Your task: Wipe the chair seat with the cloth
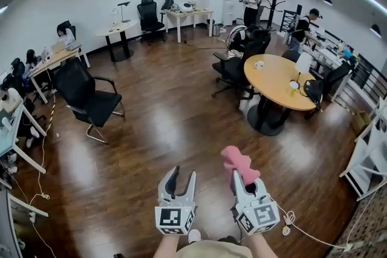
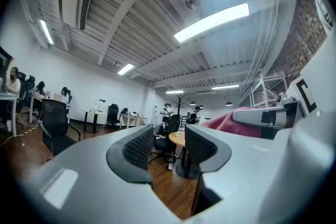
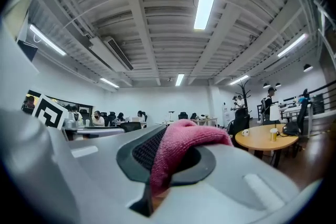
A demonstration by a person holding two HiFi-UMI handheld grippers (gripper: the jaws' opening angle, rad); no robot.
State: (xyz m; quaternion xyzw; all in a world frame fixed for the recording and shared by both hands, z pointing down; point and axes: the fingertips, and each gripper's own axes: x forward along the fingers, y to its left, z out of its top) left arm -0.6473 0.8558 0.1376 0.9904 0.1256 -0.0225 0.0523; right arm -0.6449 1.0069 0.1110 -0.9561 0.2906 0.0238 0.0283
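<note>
Starting at the right gripper (image 3: 173,155), its jaws are found closed on the pink cloth (image 3: 181,141). The cloth is bunched over the tips, with one edge hanging down between the pads. The left gripper (image 2: 167,147) is seen with jaws partly apart and nothing between them. Both grippers are held level, side by side, near the person and above bare wood floor (image 1: 169,124).

No chair is within reach. An empty black chair (image 1: 89,99) is noted at far left, well apart from the cloth. Others are grouped by the round table (image 1: 278,78) at far right. Which one is to be wiped cannot be told. Wiping is judged not yet begun.

Risks noted:
- Only a fold appears to be gripped, so the cloth could be dragged out by friction on the seat.
- With the cloth bunched, little would be laid flat, and the seat could be scraped by the jaw tips.
- The chair could be pushed away if not steadied.
- A cable (image 1: 289,217) at near right could be snagged underfoot.
</note>
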